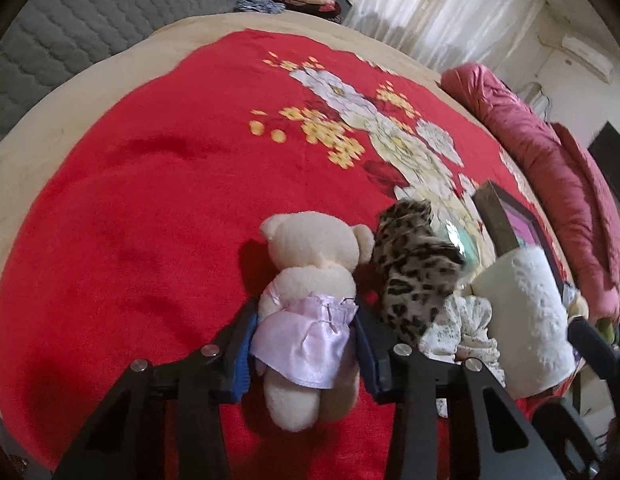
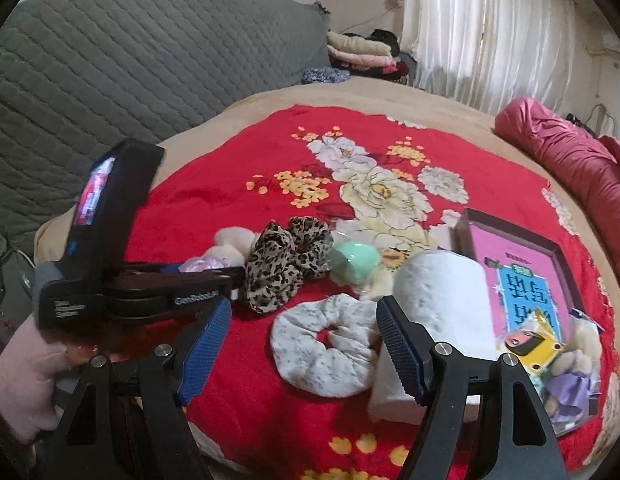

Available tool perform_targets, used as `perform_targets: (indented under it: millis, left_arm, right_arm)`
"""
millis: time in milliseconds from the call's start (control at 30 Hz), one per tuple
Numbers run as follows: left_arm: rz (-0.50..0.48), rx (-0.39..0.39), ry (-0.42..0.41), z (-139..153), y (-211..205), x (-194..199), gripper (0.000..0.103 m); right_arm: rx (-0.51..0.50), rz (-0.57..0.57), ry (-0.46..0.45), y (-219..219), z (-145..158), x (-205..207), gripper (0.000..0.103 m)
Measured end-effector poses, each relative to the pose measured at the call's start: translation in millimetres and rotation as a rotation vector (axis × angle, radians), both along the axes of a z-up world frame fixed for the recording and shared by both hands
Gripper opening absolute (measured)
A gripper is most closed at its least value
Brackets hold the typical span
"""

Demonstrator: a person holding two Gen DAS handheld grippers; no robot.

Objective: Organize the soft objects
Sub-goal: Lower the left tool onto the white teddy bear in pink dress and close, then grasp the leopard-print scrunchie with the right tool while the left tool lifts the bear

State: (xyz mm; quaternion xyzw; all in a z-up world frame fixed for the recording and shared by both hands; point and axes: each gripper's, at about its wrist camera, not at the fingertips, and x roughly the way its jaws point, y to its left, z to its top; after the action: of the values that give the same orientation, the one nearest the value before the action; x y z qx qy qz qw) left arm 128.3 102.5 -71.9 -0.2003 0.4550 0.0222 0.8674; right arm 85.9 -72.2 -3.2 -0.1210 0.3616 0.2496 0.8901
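Risk first: we're closing the left gripper [image 1: 304, 344] on the teddy bear [image 1: 310, 280] at the skirt [image 1: 306, 344], and satin is slick. If the fingers [image 1: 240, 354] are only catching fabric and not the plush body underneath, we're likely losing the bear on the lift, or pulling the skirt off it. Second risk: the leopard scrunchie [image 1: 410, 276] is sitting just right of the bear, touching its ear, so a lift could be dragging it along.

Left fingers are straddling the bear's waist, both blue pads against the skirt's sides, so we're reading it as a grip, still light. The bear is lying on its front on the red blanket [image 1: 150, 200], head pointing away from the fingers, legs running back between them.

Right gripper [image 2: 306, 344] is hanging released and empty, with the white scrunchie [image 2: 326, 348] between its fingers but not touched; that scrunchie is nearer us than the leopard one. The toilet roll [image 2: 442, 296] is sitting tight against the right-hand finger, so closing there could be clipping it.
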Motion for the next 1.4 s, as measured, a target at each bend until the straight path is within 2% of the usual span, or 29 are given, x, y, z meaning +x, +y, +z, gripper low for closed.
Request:
perform_targets:
  millis: [167, 433, 733, 967, 1000, 1033, 1133, 1200, 1400]
  left_arm:
    - [0.087, 0.000, -0.045, 13, 27, -10, 0.043]
    - [0.208, -0.038, -0.066, 14, 65, -19, 0.043]
    - [0.231, -0.057, -0.083, 14, 75, -22, 0.043]
    - [0.209, -0.042, -0.089, 14, 71, -20, 0.043]
    - [0.205, -0.041, -0.089, 14, 70, -19, 0.043]
    - [0.203, -0.040, -0.088, 14, 69, -19, 0.043]
    - [0.193, -0.037, -0.084, 13, 67, -18, 0.043]
    - [0.189, -0.031, -0.085, 13, 65, -17, 0.043]
    - [0.161, -0.016, -0.098, 17, 57, -17, 0.043]
  right_arm:
    - [-0.011, 0.012, 0.035, 17, -8, 15, 0.076]
    - [-0.069, 0.032, 0.113, 57, -43, 40, 0.076]
    - [0.069, -0.100, 0.267, 79, -62, 89, 0.076]
    - [0.108, -0.210, 0.316, 85, -74, 124, 0.076]
    - [0.099, -0.221, 0.320, 85, -76, 126, 0.073]
    - [0.086, -0.234, 0.318, 84, -79, 128, 0.060]
    - [0.055, -0.234, 0.268, 79, -81, 126, 0.037]
    - [0.072, -0.197, 0.251, 74, -79, 120, 0.028]
    - [0.071, -0.085, 0.202, 68, -63, 88, 0.026]
